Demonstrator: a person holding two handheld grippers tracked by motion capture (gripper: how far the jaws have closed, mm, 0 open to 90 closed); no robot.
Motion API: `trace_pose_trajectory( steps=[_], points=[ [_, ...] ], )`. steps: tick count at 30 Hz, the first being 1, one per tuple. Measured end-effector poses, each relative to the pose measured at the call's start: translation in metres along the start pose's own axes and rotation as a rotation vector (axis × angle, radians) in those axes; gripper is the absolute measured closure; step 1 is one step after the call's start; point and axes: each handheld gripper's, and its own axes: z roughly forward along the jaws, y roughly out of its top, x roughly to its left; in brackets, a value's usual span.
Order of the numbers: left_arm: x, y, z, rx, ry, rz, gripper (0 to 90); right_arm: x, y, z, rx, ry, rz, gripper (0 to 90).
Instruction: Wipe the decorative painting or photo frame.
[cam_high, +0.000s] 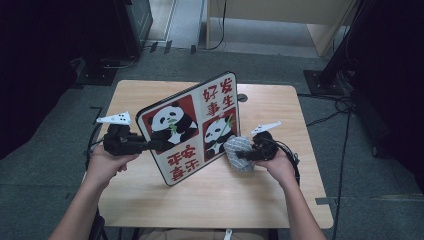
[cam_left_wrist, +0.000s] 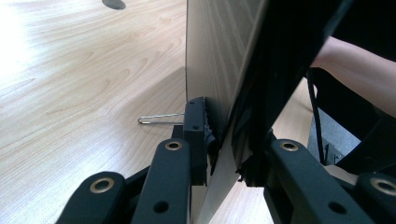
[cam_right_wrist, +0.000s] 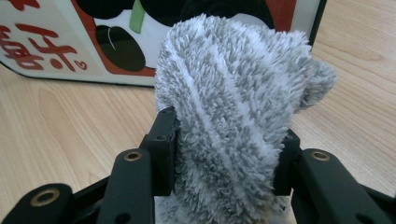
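1. High view: the left gripper (cam_high: 156, 145) clamps the edge of a tilted rectangular panda-print board (cam_high: 192, 125), held above the light wooden table (cam_high: 280, 200); the right gripper (cam_high: 239, 154) grips a fluffy grey cloth (cam_high: 239, 150) against the board's front.
2. Left gripper view: the board's plain wood-grain back (cam_left_wrist: 210, 56) and a thin wire clip (cam_left_wrist: 159, 119).
3. Right gripper view: the cloth's pile (cam_right_wrist: 224, 130) squeezed between the jaws.

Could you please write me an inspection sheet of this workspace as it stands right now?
Surface: light wooden table, with a small dark hole near its far edge.
Job's things: panda picture board held tilted on its edge; grey fluffy cloth by its front face.
Clutter: thin wire clip on the table behind the board.
Claws: left claw shut on the board's edge; right claw shut on the cloth.
Cables: black cables on the floor, right.
Surroundings: grey floor, dark stands.
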Motion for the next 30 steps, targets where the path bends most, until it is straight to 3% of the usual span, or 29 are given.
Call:
trace_pose_trajectory(
  steps=[16,26,30],
  points=[
    [0.001,0.000,0.000,0.000,0.002,-0.003,76.4,0.012,0.014,-0.025,-0.060,0.001,-0.026,57.0],
    [0.001,0.000,0.000,-0.001,0.003,-0.010,76.5,0.030,0.045,-0.059,-0.144,0.004,-0.053,57.0],
    [0.000,0.000,0.000,-0.004,0.005,-0.009,76.6,0.041,0.065,-0.078,-0.176,0.010,-0.085,56.9]
  ],
)
